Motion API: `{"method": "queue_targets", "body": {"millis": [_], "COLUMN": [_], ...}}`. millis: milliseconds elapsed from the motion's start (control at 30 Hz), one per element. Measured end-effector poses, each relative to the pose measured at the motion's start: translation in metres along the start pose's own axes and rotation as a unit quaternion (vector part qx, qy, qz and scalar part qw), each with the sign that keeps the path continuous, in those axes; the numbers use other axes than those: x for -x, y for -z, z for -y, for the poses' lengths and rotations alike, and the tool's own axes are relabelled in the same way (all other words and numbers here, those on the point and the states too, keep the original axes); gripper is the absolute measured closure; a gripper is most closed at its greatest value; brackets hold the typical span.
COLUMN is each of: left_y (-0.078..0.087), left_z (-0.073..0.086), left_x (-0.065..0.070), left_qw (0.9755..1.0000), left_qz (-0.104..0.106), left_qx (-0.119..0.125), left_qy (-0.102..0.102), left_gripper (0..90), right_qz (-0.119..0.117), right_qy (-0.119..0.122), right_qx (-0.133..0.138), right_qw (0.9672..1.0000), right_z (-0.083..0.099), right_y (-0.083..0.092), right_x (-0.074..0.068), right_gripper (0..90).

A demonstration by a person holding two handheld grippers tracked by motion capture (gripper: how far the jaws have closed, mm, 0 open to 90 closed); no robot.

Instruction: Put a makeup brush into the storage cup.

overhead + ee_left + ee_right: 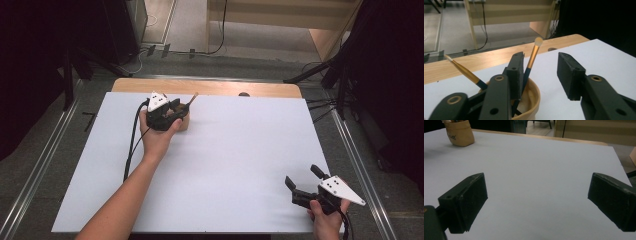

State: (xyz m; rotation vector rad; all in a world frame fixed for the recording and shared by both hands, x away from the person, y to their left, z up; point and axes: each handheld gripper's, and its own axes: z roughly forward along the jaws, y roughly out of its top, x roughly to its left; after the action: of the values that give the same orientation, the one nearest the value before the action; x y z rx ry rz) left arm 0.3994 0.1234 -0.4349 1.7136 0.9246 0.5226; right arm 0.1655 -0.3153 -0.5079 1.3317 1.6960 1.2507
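Hovering over the cup (pixel 184 121) at the desk's (pixel 225 165) far left, the left hand-held gripper (pixel 172 111); right hand-held gripper (pixel 304 181) rests near right, jaws apart. Left gripper view: jaws parted, touching nothing; two brushes (pixel 532 60) stand in the cup (pixel 534 96). Right gripper view: jaws wide, cup (pixel 459 133) far off.

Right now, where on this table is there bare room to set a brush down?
Most of the white sheet is bare: the whole middle stretch between the cup at the far left and the right gripper at the near right corner. It is crowded only around the cup, where the left gripper hovers with open jaws over two brushes.
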Motion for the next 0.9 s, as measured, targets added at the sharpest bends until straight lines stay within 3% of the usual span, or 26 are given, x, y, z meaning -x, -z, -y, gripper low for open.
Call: {"method": "queue_targets", "body": {"millis": [300,467,600,700,900], "left_y": [0.017,0.026,0.036,0.044,0.057], "left_z": [-0.001,-0.001,-0.002,-0.001,0.004], "left_x": [-0.004,-0.007,-0.008,-0.010,-0.015], "left_qw": [0.9999,0.9997,0.9994,0.9992,0.9993], "left_qz": [0.014,0.023,0.032,0.038,0.036], "left_qx": [0.004,0.005,0.004,0.010,0.008], "left_qy": [-0.002,-0.005,-0.011,-0.003,-0.003], "left_gripper": [37.0,34.7,27.7,23.9,13.0], "right_qz": [-0.002,-0.002,-0.003,-0.002,-0.003], "right_qy": [0.002,0.005,0.005,0.004,0.006], "right_qx": [-0.001,-0.001,-0.002,-0.003,-0.003], "right_qw": [1.0000,1.0000,1.0000,1.0000,1.0000], "right_z": [0.000,-0.001,-0.001,-0.001,-0.001], "right_y": [-0.001,-0.002,-0.002,-0.002,-0.003], "right_x": [-0.001,-0.002,-0.003,-0.003,-0.004], "right_gripper": [2.9,2.9,2.9,2.9,2.9]}}
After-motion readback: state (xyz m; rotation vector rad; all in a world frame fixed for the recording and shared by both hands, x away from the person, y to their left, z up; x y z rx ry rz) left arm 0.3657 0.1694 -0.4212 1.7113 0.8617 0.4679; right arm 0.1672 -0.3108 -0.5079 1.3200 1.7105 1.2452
